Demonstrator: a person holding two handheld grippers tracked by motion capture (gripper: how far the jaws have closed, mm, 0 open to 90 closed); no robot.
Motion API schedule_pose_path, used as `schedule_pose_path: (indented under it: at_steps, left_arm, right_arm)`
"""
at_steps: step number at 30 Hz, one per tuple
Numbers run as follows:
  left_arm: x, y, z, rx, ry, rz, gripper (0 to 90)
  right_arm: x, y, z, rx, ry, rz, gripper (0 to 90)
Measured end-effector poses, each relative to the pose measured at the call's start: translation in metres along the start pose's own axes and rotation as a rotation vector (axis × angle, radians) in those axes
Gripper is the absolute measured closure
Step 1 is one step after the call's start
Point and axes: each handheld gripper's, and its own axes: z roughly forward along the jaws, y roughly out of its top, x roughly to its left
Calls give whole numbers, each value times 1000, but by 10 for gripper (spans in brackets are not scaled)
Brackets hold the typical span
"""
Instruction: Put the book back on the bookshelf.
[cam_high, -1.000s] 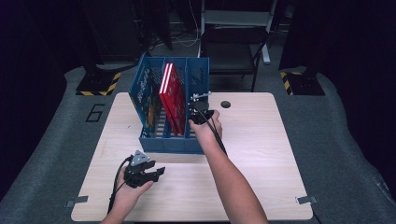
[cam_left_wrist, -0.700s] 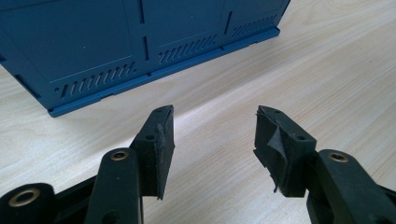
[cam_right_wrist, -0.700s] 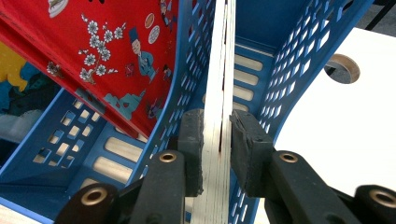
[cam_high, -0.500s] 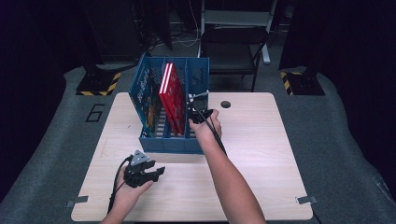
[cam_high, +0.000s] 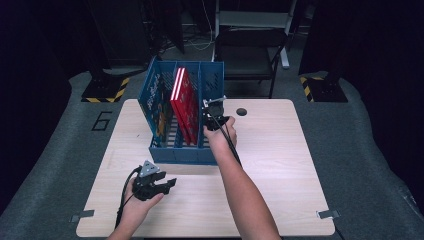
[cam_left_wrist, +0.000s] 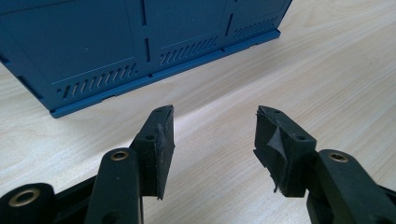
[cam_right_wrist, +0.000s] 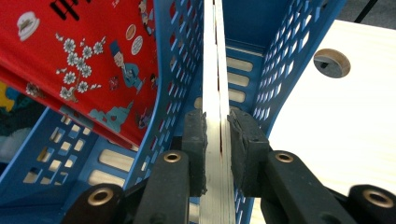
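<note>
A blue file rack (cam_high: 175, 150) with three compartments stands at the table's far left-centre. A red book (cam_high: 184, 102) leans in its middle compartment, and its patterned cover (cam_right_wrist: 84, 60) shows in the right gripper view. My right gripper (cam_high: 214, 114) reaches into the rack's right compartment. There its jaws (cam_right_wrist: 215, 119) are shut on the white page edge of a thin book (cam_right_wrist: 215, 60) standing upright. My left gripper (cam_high: 167, 184) rests low over the table in front of the rack. It is open (cam_left_wrist: 212, 121) with nothing between its pads, facing the rack's front wall (cam_left_wrist: 116, 46).
A book with a blue and yellow cover (cam_high: 159, 107) stands in the rack's left compartment. A round cable hole (cam_high: 241, 111) lies in the tabletop right of the rack. A dark chair (cam_high: 250, 45) stands beyond the table's far edge.
</note>
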Motion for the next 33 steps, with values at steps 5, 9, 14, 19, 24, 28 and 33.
schedule_pose_path:
  at_steps: [5, 9, 14, 19, 24, 28, 33]
  left_arm:
    - [0, 0, 0, -6, 0, -6, 475]
    - [1, 0, -1, -9, 0, -6, 475]
    - [2, 0, -2, -9, 0, -9, 475]
    - [3, 0, -2, -12, -1, -17, 475]
    - [3, 0, -2, -14, 0, -19, 475]
    - [3, 0, -2, -10, -1, -16, 475]
    - [4, 0, -2, -12, 0, -23, 476]
  right_arm:
    - [-1, 1, 1, -4, 3, 48, 771]
    - [-3, 3, 2, -22, 8, 73, 771]
    - [-7, 5, 3, -32, 19, 151, 771]
    - [-8, 7, 3, -61, 33, 186, 772]
    - [-7, 11, 4, -84, 29, 192, 773]
    - [-9, 14, 6, -96, 30, 209, 773]
    - [-7, 16, 9, -117, 32, 218, 773]
